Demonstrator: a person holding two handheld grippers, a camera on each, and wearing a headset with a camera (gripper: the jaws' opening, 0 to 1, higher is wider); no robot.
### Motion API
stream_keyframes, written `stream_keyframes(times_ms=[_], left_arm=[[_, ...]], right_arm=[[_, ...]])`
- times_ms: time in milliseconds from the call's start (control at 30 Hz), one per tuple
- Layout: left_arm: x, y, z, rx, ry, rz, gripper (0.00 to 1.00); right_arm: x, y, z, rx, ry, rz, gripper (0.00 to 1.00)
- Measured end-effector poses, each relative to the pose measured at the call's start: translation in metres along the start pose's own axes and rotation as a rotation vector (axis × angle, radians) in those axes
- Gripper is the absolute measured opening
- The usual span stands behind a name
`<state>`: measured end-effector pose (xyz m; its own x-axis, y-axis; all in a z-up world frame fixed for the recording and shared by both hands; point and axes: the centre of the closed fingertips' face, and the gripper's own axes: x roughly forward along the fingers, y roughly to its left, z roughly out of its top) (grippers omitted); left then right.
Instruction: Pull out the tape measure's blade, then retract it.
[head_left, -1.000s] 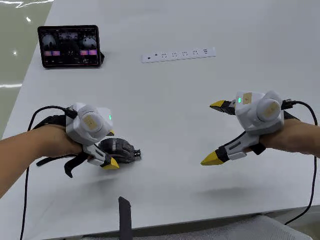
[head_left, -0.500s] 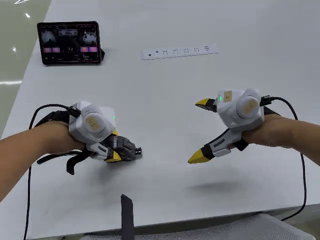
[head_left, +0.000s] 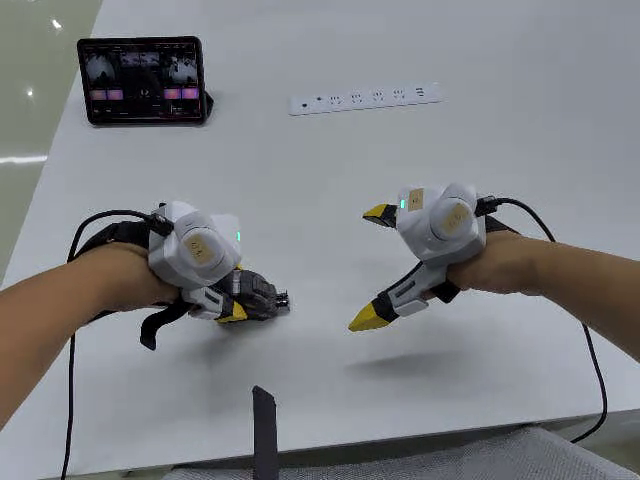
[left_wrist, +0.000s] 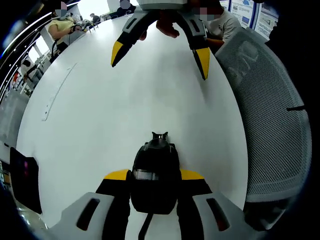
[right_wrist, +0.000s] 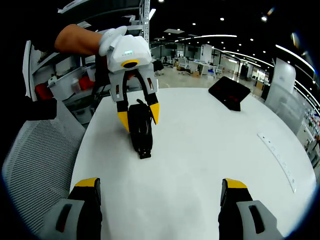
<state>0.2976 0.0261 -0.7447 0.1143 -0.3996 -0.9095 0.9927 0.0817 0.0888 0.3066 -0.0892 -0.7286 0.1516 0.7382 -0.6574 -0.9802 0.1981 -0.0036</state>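
The tape measure (head_left: 256, 294) lies on the white table (head_left: 330, 160). Its dark case is clamped between the two jaws of the left gripper (right_wrist: 139, 116), with the yellow tips pressed against the case's flat sides. The blade's end hook (left_wrist: 160, 135) protrudes from the front of the case and points toward the right gripper (head_left: 372, 266). That gripper's jaws are spread wide and hold nothing. It is near the hook but apart from it.

Handling: the case is rigid and appears compact and dense, so a firm side clamp is suitable and unlikely to crush it. The blade is judged to be thin spring steel, stiff along its length, prone to buckling if bent sideways, and under return tension. The correct take-hold point is the end hook, pinched across its flat tab. The tab is small in every view, so its exact orientation cannot be confirmed. The pull should run in line with the case mouth. Release should be controlled, since an unchecked blade may snap back and shift the case in the jaws.
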Motion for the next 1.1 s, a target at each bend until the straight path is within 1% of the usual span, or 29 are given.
stream_keyframes(times_ms=[167,333,467,533,833,867,933,1000,1033,1067,1100], left_arm=[[0.001,0.002,-0.001,0.0,-0.002,0.003,0.3],[0.001,0.002,0.0,-0.013,-0.023,0.009,0.3],[0.0,0.001,0.001,-0.019,-0.031,0.008,0.3],[0.0,0.001,0.001,-0.021,-0.033,0.007,0.31],[0.0,0.001,0.002,-0.03,-0.049,0.008,0.31],[0.0,0.001,0.002,-0.031,-0.05,0.007,0.31],[0.0,0.001,0.002,-0.032,-0.051,0.005,0.31],[0.0,0.002,0.002,-0.033,-0.052,0.004,0.31],[0.0,0.002,0.002,-0.033,-0.052,0.003,0.31],[0.0,0.002,0.001,-0.034,-0.052,0.003,0.31],[0.0,0.003,0.001,-0.034,-0.052,0.003,0.31]], right_arm=[[0.014,0.002,0.001,0.008,0.004,0.014,1.0],[0.028,0.005,0.004,0.006,0.009,0.023,1.0],[0.041,0.012,0.006,-0.001,0.027,0.053,1.0],[0.046,0.013,0.008,-0.004,0.028,0.058,1.0],[0.061,0.02,0.008,-0.035,0.043,0.094,0.99],[0.063,0.021,0.007,-0.036,0.047,0.098,0.98],[0.066,0.022,0.008,-0.041,0.044,0.104,0.87],[0.069,0.022,0.01,-0.034,0.038,0.103,0.88],[0.071,0.023,0.012,-0.036,0.034,0.108,0.87],[0.072,0.024,0.013,-0.045,0.031,0.112,0.83],[0.073,0.024,0.014,-0.076,0.029,0.115,0.77]])
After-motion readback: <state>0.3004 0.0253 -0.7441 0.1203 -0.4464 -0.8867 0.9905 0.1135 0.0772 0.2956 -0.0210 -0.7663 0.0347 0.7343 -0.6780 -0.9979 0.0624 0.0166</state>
